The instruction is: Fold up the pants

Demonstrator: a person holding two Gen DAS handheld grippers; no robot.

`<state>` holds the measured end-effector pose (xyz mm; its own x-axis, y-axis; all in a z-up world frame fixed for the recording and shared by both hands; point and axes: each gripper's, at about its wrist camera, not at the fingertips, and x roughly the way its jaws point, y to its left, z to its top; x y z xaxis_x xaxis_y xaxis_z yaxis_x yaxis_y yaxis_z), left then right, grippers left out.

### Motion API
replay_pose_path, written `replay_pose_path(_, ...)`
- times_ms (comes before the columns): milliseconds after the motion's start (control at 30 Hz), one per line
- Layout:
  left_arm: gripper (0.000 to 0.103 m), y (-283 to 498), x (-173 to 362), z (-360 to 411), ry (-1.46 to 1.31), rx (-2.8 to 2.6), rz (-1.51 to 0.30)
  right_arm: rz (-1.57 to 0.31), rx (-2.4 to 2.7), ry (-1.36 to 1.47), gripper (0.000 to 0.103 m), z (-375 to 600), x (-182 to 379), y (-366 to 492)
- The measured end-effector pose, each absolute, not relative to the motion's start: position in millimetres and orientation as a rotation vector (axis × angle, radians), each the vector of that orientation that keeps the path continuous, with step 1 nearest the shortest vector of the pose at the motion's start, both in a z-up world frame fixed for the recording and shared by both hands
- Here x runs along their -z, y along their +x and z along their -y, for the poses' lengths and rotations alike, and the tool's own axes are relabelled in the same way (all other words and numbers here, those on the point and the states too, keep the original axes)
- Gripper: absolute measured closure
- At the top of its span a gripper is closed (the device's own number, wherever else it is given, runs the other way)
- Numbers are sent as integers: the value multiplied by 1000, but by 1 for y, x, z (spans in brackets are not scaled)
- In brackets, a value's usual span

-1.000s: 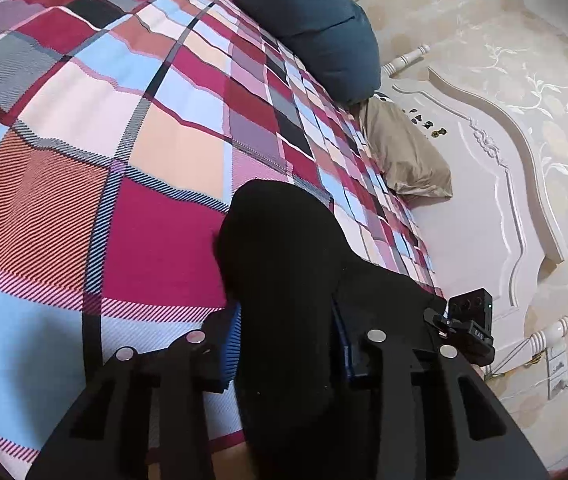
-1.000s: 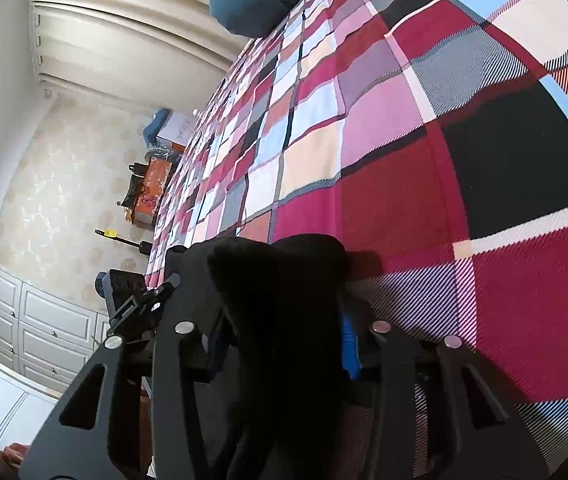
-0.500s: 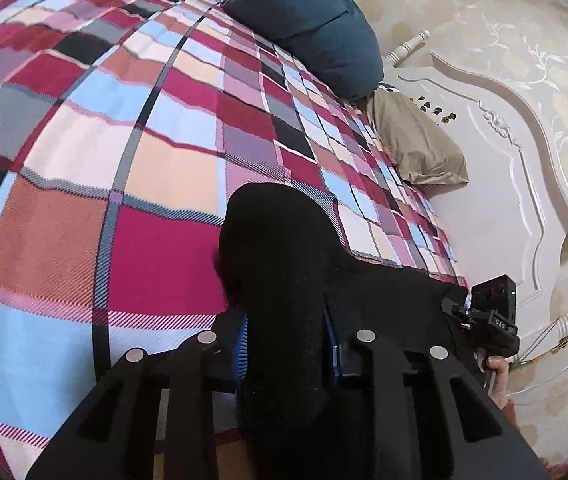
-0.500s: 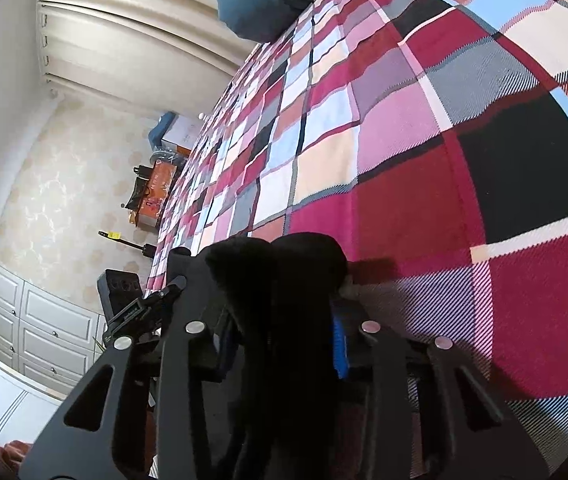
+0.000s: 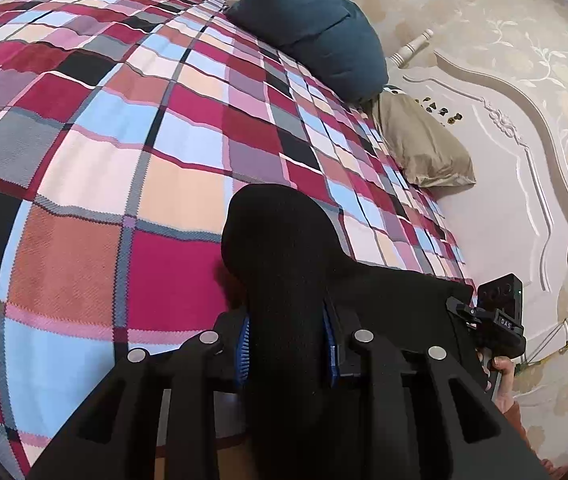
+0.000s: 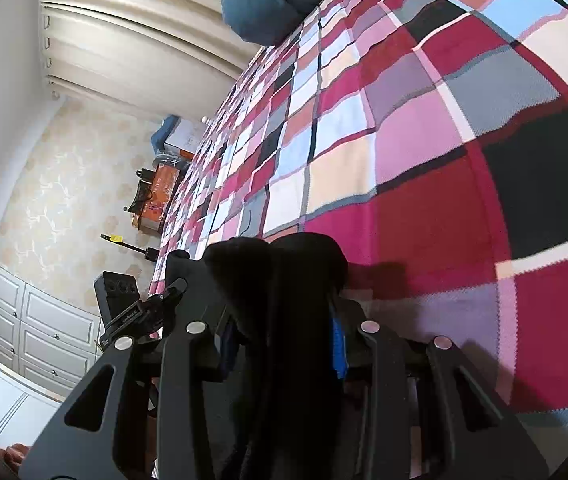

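Pants (image 5: 284, 264): black fabric bunched at the near edge of the bed (image 5: 124, 160), pinched by both the left gripper (image 5: 287, 344) and right gripper (image 6: 284, 340). Step: probably carrying the held edge over; lower part hidden. Next: lay it flat across the bed, hands level.

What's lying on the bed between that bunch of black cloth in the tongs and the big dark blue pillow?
Nothing: in the left wrist view only bare checked bedspread stretches from the black pants up to the dark blue pillow.
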<state>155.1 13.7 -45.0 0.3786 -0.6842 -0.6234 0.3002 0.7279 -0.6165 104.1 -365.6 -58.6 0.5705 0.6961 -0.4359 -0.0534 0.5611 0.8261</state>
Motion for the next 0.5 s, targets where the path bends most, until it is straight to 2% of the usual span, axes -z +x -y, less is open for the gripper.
replay_pose_path(500, 74, 195, 45, -28, -448, 609, -1009, -862, -531, 894, 68, 351, 54, 138)
